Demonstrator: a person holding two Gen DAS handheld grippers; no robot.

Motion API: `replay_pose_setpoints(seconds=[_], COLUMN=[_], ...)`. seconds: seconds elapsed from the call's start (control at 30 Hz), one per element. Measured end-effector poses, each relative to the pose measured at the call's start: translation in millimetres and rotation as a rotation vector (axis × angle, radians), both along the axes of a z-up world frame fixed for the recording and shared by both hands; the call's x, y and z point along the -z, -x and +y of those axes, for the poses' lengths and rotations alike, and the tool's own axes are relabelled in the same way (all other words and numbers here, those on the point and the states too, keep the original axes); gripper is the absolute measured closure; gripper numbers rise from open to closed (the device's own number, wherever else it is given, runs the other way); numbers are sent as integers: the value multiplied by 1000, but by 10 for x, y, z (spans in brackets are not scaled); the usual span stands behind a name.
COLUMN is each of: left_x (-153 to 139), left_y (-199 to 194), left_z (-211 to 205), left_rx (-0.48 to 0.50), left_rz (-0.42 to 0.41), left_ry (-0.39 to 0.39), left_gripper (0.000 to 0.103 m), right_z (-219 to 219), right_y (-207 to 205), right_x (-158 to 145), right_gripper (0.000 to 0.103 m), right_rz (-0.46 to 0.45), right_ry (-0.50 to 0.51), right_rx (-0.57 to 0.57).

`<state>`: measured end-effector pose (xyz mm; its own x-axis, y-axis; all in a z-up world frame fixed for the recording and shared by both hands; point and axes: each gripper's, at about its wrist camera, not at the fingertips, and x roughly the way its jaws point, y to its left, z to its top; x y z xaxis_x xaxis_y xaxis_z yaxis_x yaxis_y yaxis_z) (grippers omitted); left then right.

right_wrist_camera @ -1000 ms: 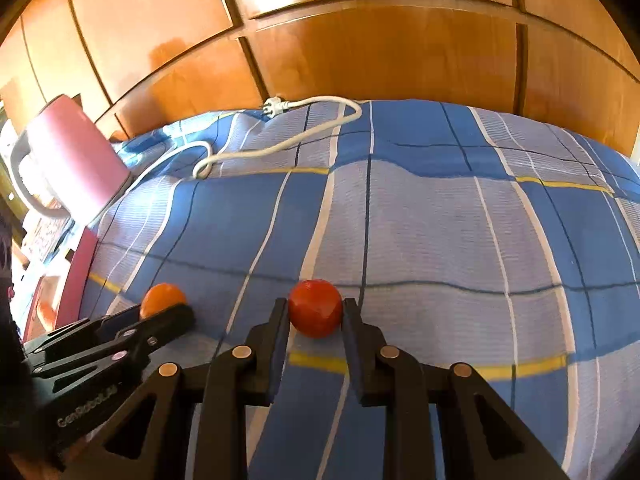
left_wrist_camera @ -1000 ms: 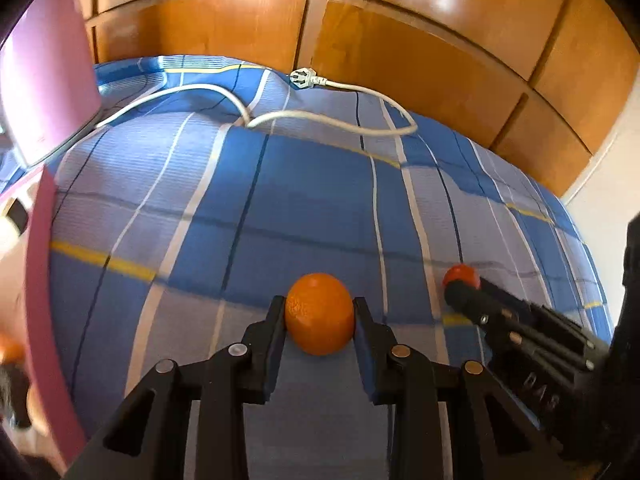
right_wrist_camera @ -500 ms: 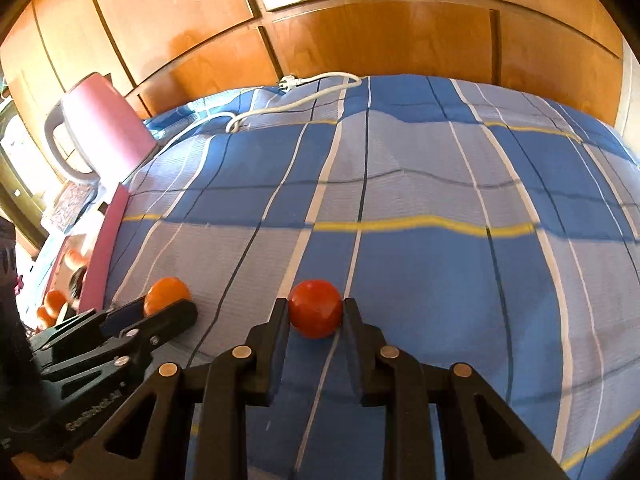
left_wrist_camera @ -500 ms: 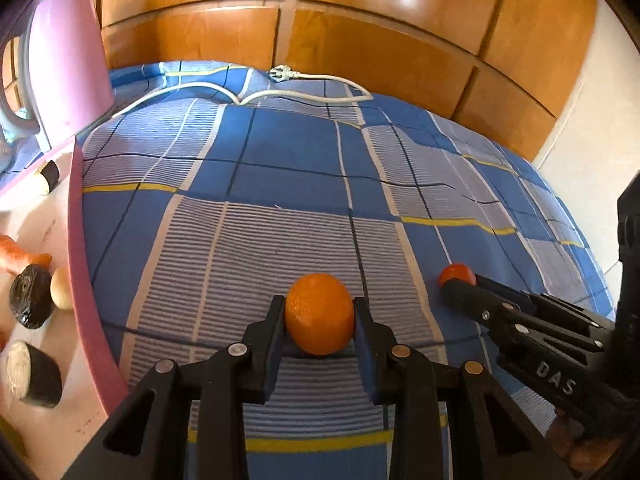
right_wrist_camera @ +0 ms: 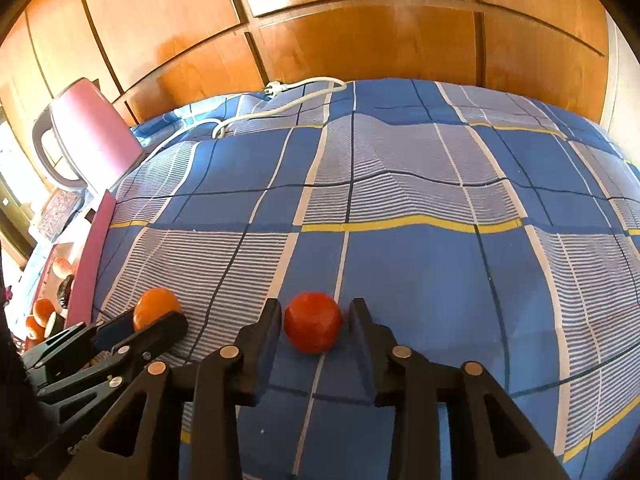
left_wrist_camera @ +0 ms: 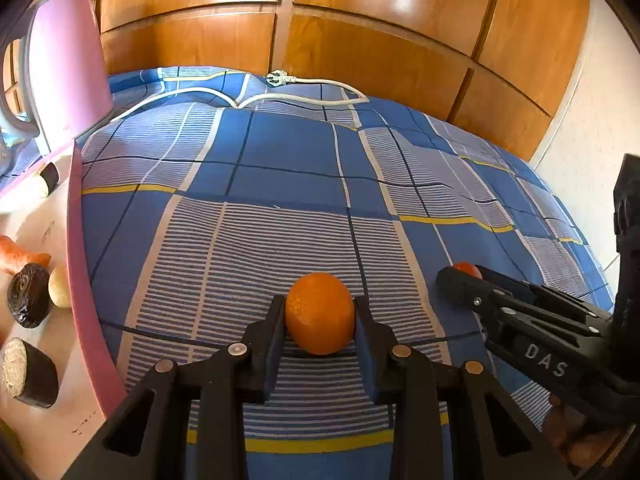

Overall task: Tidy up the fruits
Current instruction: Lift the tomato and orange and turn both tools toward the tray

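Observation:
An orange (left_wrist_camera: 320, 312) sits between the pads of my left gripper (left_wrist_camera: 320, 320), which is shut on it just above the blue checked cloth (left_wrist_camera: 288, 184). The right wrist view shows the same orange (right_wrist_camera: 154, 306) at the tip of the left gripper (right_wrist_camera: 160, 326), low on the left. A red tomato-like fruit (right_wrist_camera: 313, 322) rests on the cloth between the fingers of my right gripper (right_wrist_camera: 314, 330). Its jaws are opening, and a thin gap shows on each side of the fruit. In the left wrist view the right gripper (left_wrist_camera: 460, 286) reaches in from the right, the red fruit (left_wrist_camera: 464, 268) peeking over its tip.
A pink-rimmed tray (left_wrist_camera: 80, 280) lies along the left edge and holds a carrot (left_wrist_camera: 16, 256) and dark cut pieces (left_wrist_camera: 28, 300). A pink kettle (left_wrist_camera: 68, 68) stands behind it. A white cable with a plug (left_wrist_camera: 304, 98) lies at the far edge, under wooden panels (left_wrist_camera: 360, 40).
Both grippers travelled over the cloth with their fruits, bringing the tray into view on the left, then stopped. The right jaws have parted from the red fruit. The left still grips the orange.

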<state>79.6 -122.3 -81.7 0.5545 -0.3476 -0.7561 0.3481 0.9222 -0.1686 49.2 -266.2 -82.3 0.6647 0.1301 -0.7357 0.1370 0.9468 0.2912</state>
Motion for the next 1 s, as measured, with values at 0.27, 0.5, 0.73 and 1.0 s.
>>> replay_pose_setpoints(seconds=[0.27, 0.5, 0.73, 1.0], left_x=[4, -3, -7, -6], left_y=[28, 64, 103, 122], left_z=[-1, 32, 54, 58], left_rx=[-3, -10, -7, -6], left_rz=[-11, -20, -31, -35], left_ry=[-13, -13, -25, -33], left_gripper=[70, 71, 71, 71], right_z=[51, 24, -43, -62], right_y=[18, 38, 59, 90], right_x=[11, 51, 68, 74], right_gripper=[71, 74, 74, 75], right_rz=[-24, -32, -47, -62], right_ry=[56, 49, -8, -12], right_rx=[18, 25, 36, 38])
